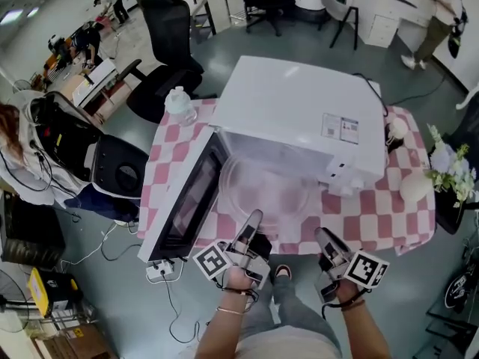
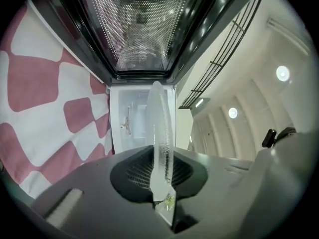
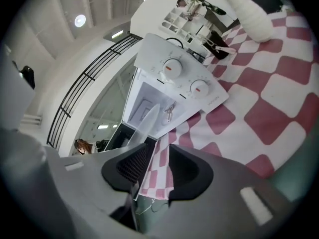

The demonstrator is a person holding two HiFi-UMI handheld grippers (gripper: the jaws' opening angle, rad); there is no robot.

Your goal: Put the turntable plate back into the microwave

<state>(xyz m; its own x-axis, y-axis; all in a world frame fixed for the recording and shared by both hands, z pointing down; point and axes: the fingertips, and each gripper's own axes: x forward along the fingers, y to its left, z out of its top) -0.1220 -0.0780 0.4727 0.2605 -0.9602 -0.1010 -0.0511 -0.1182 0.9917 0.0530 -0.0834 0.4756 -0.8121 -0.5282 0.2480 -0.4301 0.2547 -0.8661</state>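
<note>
The clear glass turntable plate (image 1: 267, 187) hangs roughly level at the mouth of the white microwave (image 1: 299, 114), whose door (image 1: 187, 200) swings open to the left. My left gripper (image 1: 250, 229) is shut on the plate's near rim. In the left gripper view the plate (image 2: 162, 128) stands edge-on between the pads, at my left gripper (image 2: 160, 163), with the cavity (image 2: 142, 121) straight ahead. My right gripper (image 1: 329, 247) is open beside the plate's right side, off it. In its own view my right gripper (image 3: 157, 158) holds nothing, and the plate's edge (image 3: 144, 119) shows to the left.
The microwave sits on a pink-checked tablecloth (image 1: 374, 208). Its control panel with two knobs (image 3: 184, 78) is right of the cavity. A plastic bottle (image 1: 179, 105) stands behind the door; white soft items (image 1: 415, 187) and flowers (image 1: 449, 163) lie right. An office chair (image 1: 168, 36) stands beyond.
</note>
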